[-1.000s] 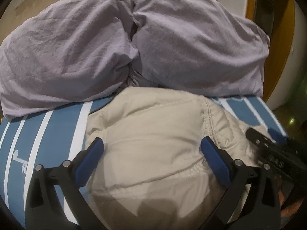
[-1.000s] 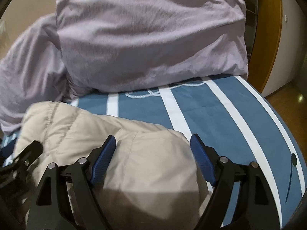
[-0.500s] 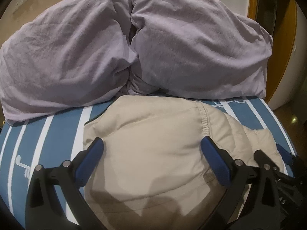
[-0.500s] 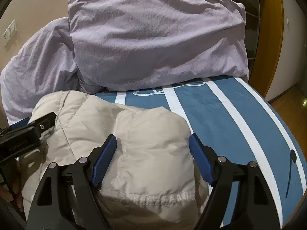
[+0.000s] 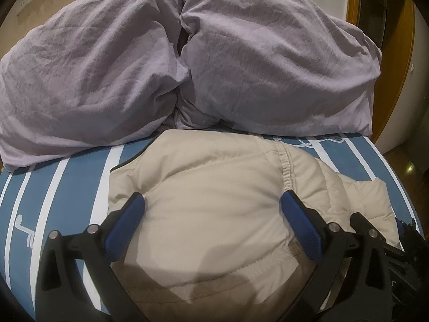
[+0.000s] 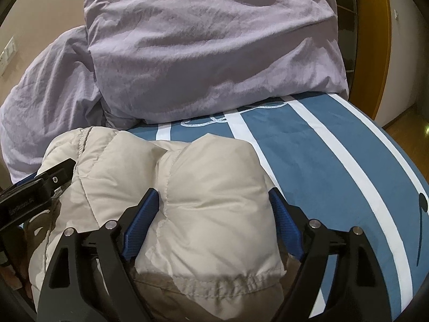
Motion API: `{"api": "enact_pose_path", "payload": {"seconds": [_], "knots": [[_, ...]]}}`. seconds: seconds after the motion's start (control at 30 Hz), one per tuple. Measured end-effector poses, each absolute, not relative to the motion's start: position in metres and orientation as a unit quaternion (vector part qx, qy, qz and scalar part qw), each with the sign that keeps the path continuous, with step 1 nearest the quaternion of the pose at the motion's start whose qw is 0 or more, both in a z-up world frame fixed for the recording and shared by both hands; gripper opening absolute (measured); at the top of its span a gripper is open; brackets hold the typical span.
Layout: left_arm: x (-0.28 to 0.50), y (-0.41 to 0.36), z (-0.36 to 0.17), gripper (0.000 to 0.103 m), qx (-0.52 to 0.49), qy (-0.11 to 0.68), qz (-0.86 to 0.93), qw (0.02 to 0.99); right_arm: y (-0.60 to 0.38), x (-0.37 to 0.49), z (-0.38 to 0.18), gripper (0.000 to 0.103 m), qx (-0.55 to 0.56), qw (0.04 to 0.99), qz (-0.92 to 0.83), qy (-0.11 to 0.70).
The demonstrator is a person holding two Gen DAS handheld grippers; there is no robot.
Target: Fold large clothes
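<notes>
A beige puffer jacket (image 5: 209, 196) lies folded in a bundle on the blue and white striped bed (image 5: 67, 187). My left gripper (image 5: 211, 222) is open, its blue pads wide apart over the jacket's left part. My right gripper (image 6: 214, 220) is open over the jacket's right end (image 6: 209, 182), a padded sleeve or hem lying between the jaws. The right gripper's body shows at the lower right of the left wrist view (image 5: 402, 255), and the left gripper's body shows at the left of the right wrist view (image 6: 34, 190).
Two large lilac pillows (image 5: 241, 53) are piled at the head of the bed just behind the jacket, also in the right wrist view (image 6: 209, 51). A wooden door frame (image 6: 372, 40) and floor lie past the bed's right edge.
Both grippers have drawn back and up from the jacket. More of the jacket's folded bundle shows, and its right end now sits puffed up between the right jaws.
</notes>
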State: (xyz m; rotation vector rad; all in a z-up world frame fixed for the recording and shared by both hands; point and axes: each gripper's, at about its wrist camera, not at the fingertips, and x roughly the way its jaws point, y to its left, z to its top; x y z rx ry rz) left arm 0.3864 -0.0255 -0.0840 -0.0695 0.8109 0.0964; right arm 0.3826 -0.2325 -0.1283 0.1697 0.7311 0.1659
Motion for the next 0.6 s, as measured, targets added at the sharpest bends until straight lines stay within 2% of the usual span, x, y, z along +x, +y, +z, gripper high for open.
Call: {"api": "enact_pose_path", "payload": {"seconds": [0.6], "knots": [[0.3867, -0.0199, -0.0804, 0.101, -0.05, 0.404, 0.04, 0.912, -0.231, 0.3873, -0.1361, 0.087, 0.087, 0.923, 0.085, 0.364]]}}
